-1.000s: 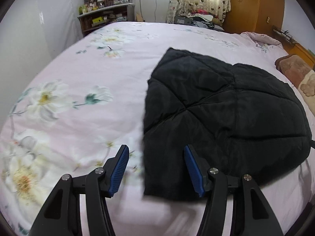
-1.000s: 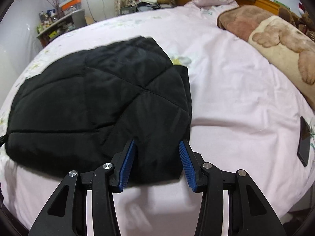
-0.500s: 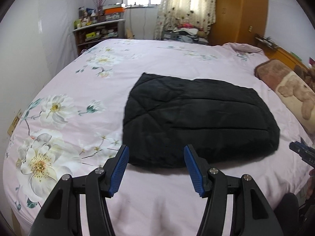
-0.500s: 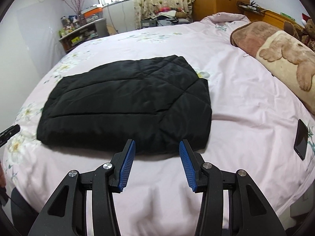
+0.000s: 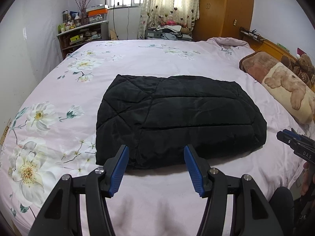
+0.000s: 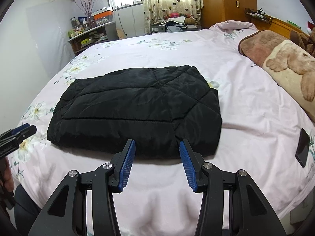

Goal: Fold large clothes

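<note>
Distance has opened up: 1 second ago both grippers sat low at the near edge of the black quilted jacket (image 5: 177, 122), and now both are drawn back with the whole garment in view. The left gripper (image 5: 156, 169) has its 2 fingers spread and holds nothing; the right gripper (image 6: 157, 164) is the same. The jacket lies as a flat, squared bundle in the centre of both frames on the pink floral bedspread (image 5: 59, 98), apart from both tools. That suggests the fold is finished or nearly so. No container takes part; the shelf (image 5: 78, 35) at upper left only holds clutter too small to identify.
</note>
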